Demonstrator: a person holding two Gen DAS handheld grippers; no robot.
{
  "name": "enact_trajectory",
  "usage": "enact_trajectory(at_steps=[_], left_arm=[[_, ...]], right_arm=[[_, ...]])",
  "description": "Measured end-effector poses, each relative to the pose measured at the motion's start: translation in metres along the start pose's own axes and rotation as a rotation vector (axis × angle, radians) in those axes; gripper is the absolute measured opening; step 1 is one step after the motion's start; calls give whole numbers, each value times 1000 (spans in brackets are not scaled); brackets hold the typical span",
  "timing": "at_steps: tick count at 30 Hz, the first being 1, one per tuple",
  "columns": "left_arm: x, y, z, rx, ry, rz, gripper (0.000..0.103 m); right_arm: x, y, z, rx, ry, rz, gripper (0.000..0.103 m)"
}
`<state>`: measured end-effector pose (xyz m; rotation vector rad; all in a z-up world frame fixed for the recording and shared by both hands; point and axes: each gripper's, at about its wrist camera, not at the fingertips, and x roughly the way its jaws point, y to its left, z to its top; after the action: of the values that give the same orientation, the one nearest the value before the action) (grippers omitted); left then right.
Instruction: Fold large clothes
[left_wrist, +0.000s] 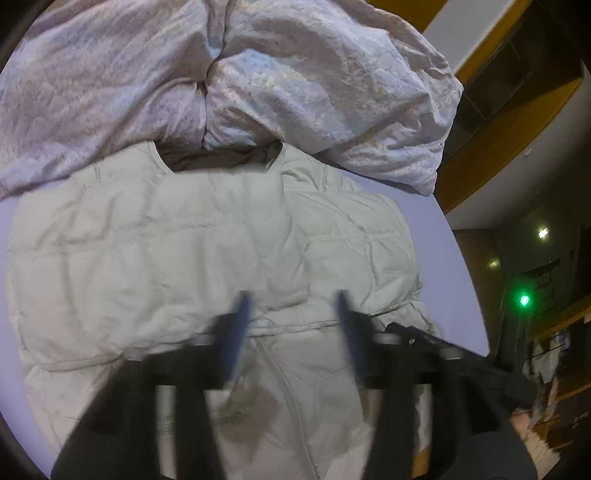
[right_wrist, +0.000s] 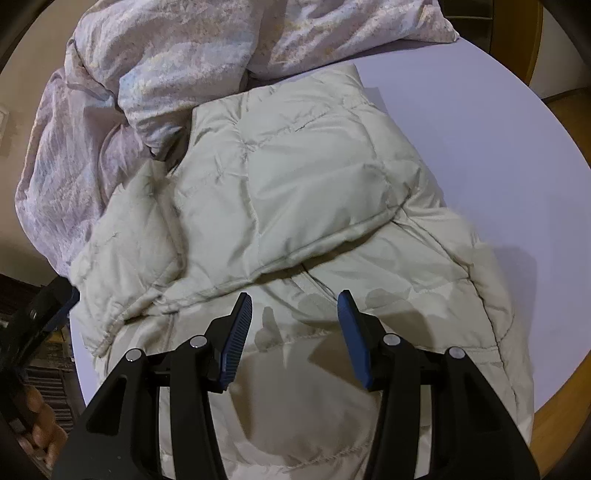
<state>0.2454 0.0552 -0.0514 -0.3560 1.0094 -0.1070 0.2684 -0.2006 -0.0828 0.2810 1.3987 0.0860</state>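
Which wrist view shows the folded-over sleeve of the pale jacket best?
The right wrist view: the folded sleeve lies sharp and whole across the jacket, cuff included. In the left wrist view the jacket is motion-blurred and the sleeve's edges are hard to trace.

Our left gripper (left_wrist: 293, 314) is tilted downward with its blue pads (left_wrist: 240, 332) spread apart and nothing pinched between them, pretty blurry in its own view. Our right gripper (right_wrist: 295, 314) points down more steeply, jaws parted too and gripping nothing. The left one also shows at the right view's lower left edge, with fingers (right_wrist: 40, 424) wrapped round its handle.
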Motion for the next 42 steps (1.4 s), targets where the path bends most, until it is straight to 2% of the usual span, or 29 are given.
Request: enact_trajectory(at_steps=[3, 9, 14, 21, 28, 32, 42], left_arm=[[-7, 8, -1, 13, -11, 38, 62], [-21, 52, -7, -69, -20, 132, 65], [-39, 95, -19, -134, -26, 239, 70], [-53, 130, -34, -170, -16, 347, 73], [-60, 148, -45, -177, 0, 411, 75], [-59, 155, -48, -184, 15, 418, 76], [-62, 160, -56, -186, 29, 431, 78]], right_arm=[[-1, 17, 2, -39, -17, 36, 50], [8, 77, 2, -192, -39, 93, 41], [30, 123, 11, -288, -55, 78, 27], [51, 166, 12, -403, -73, 50, 25], [85, 167, 10, -413, -4, -54, 24], [104, 162, 3, -434, 42, -121, 24], [117, 160, 7, -428, 94, -153, 23]])
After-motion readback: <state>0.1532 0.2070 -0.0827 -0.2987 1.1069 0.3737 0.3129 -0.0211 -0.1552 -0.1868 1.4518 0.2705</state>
